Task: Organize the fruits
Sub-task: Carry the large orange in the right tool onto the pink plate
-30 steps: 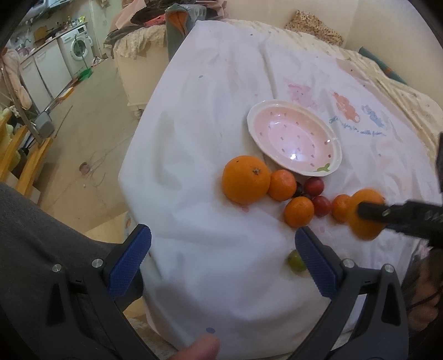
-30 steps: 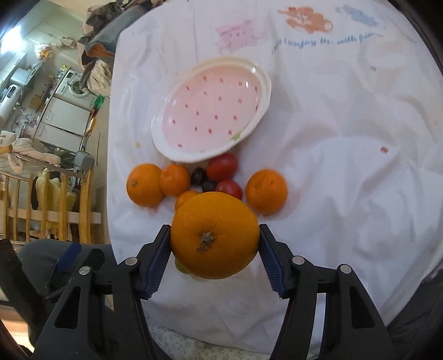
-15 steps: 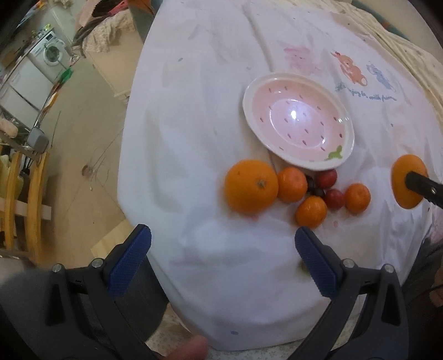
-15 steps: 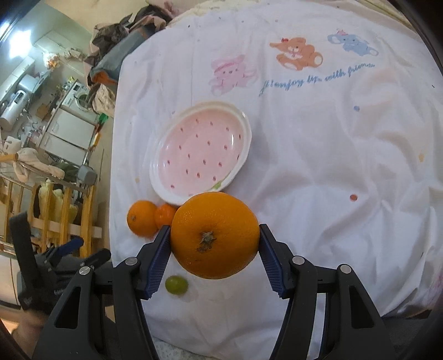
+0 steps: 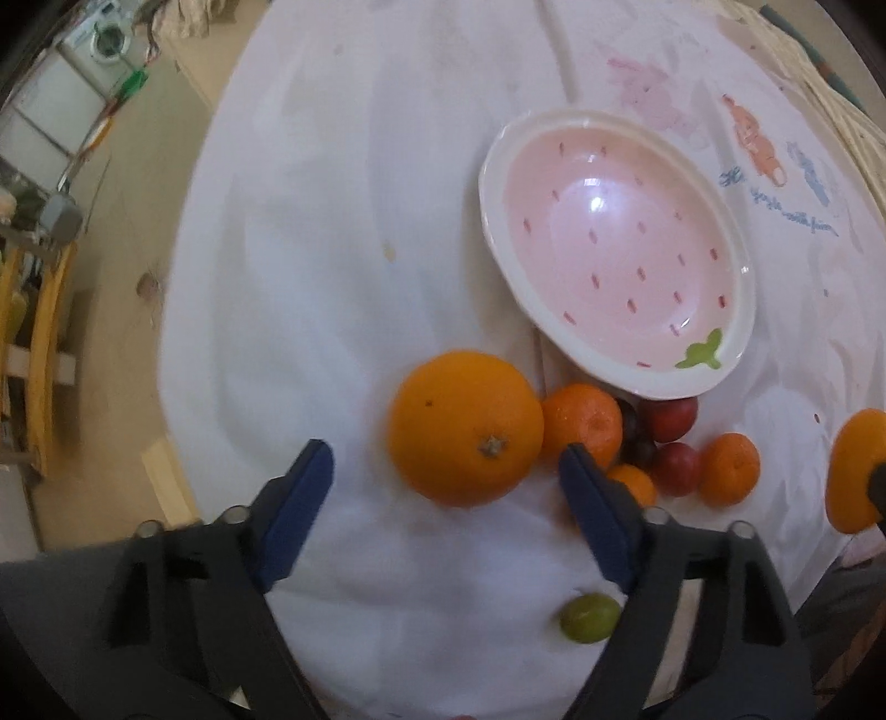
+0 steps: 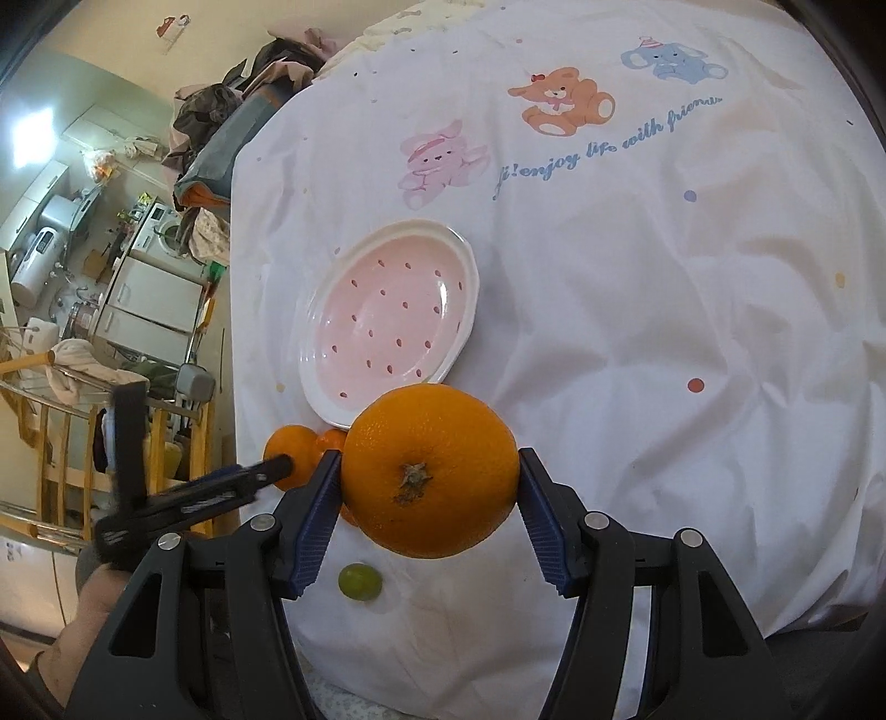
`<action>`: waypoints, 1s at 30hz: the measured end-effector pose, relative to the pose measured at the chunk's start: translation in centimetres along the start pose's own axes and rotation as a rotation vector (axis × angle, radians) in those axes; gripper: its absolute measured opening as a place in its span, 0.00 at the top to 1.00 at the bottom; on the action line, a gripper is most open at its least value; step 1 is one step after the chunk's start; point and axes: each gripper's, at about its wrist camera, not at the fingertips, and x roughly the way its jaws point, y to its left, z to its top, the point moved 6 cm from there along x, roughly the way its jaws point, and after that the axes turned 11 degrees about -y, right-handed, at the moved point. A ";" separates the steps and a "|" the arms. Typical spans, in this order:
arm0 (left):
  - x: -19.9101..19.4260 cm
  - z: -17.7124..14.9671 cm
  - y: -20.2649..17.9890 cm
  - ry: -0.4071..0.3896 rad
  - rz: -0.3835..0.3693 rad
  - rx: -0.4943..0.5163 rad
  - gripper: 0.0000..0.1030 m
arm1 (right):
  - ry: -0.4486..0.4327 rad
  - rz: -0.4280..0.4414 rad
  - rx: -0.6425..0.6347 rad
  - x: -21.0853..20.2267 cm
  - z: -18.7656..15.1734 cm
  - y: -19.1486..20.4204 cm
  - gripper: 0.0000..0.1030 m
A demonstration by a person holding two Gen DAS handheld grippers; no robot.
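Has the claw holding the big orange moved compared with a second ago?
Yes. The right claw with its orange has pulled back from the pink plate, which now lies farther ahead.

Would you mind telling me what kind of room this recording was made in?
Probably a lived-in home: the cartoon-print cloth covers a table or bed, a washing machine stands against the far wall, and clothes lie heaped nearby.

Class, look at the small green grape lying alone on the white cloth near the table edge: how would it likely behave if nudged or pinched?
The green grape looks round and smooth, so a nudge would probably roll it, perhaps off the nearby cloth edge. It is small and likely soft, so wide pads may slip off or squash it.
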 end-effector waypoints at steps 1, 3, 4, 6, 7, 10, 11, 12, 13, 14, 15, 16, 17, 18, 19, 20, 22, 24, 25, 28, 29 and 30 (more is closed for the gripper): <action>0.3 -0.1 0.0 0.009 -0.007 -0.010 0.36 | -0.001 0.005 0.002 0.0 0.1 0.0 0.38; 0.6 -0.3 0.0 0.017 -0.018 -0.026 0.41 | -0.005 0.009 -0.002 0.0 0.2 0.2 0.38; 0.5 -0.2 -0.1 0.012 -0.034 -0.032 0.48 | -0.007 0.010 -0.004 0.0 0.2 0.2 0.38; 0.4 -0.2 0.0 0.005 -0.034 -0.036 0.50 | -0.009 0.013 -0.003 0.0 0.3 0.3 0.38; 0.3 -0.2 0.0 0.004 -0.035 -0.038 0.52 | -0.008 0.013 -0.001 0.1 0.3 0.3 0.38; -0.1 -0.2 -0.2 -0.002 -0.026 -0.020 0.53 | -0.008 0.006 0.002 0.1 0.4 0.1 0.38; -0.4 -0.3 -0.2 -0.005 -0.029 -0.014 0.53 | -0.008 0.005 0.004 0.1 0.4 0.0 0.38; -0.9 -0.3 -0.3 -0.012 -0.037 -0.006 0.53 | -0.007 0.006 0.006 0.2 0.4 0.0 0.38; -1.4 -0.2 -0.4 -0.022 -0.043 0.004 0.53 | -0.007 0.006 0.007 0.1 0.5 0.0 0.38; -2.1 0.1 -0.6 -0.035 -0.046 0.017 0.53 | -0.009 0.004 0.006 0.1 0.6 0.0 0.38; -2.5 0.3 -0.7 -0.046 -0.047 0.026 0.53 | -0.011 0.001 0.003 0.1 0.8 0.1 0.38; -3.3 0.6 -0.8 -0.067 -0.050 0.045 0.53 | -0.013 0.000 0.001 0.1 1.0 0.1 0.38; -3.7 1.0 -0.8 -0.077 -0.054 0.054 0.53 | -0.016 0.002 0.001 0.1 1.3 0.3 0.38; -4.2 1.4 -0.9 -0.091 -0.061 0.067 0.53 | -0.019 0.004 0.000 0.1 1.6 0.3 0.38; -4.4 1.9 -1.0 -0.100 -0.067 0.078 0.53 | -0.023 0.006 0.001 0.1 1.9 0.4 0.38; -4.9 2.3 -1.3 -0.111 -0.078 0.102 0.53 | -0.026 0.008 0.003 0.2 2.4 0.5 0.38; -5.2 3.4 -1.8 -0.126 -0.087 0.131 0.53 | -0.023 -0.002 -0.006 0.7 3.3 0.7 0.38; -5.4 4.5 -2.5 -0.143 -0.088 0.151 0.53 | -0.022 -0.011 -0.020 1.2 4.1 0.9 0.38; -5.4 4.9 -2.7 -0.153 -0.089 0.158 0.53 | -0.022 -0.016 -0.030 1.5 4.7 1.0 0.38; -5.1 6.7 -3.4 -0.174 -0.084 0.173 0.53 | -0.020 -0.031 -0.048 2.7 6.2 1.2 0.38; -4.8 7.2 -3.5 -0.173 -0.086 0.175 0.53 | -0.017 -0.033 -0.051 3.1 6.7 1.3 0.38; -4.5 7.7 -3.7 -0.170 -0.088 0.178 0.53 | -0.014 -0.035 -0.055 3.6 7.2 1.4 0.38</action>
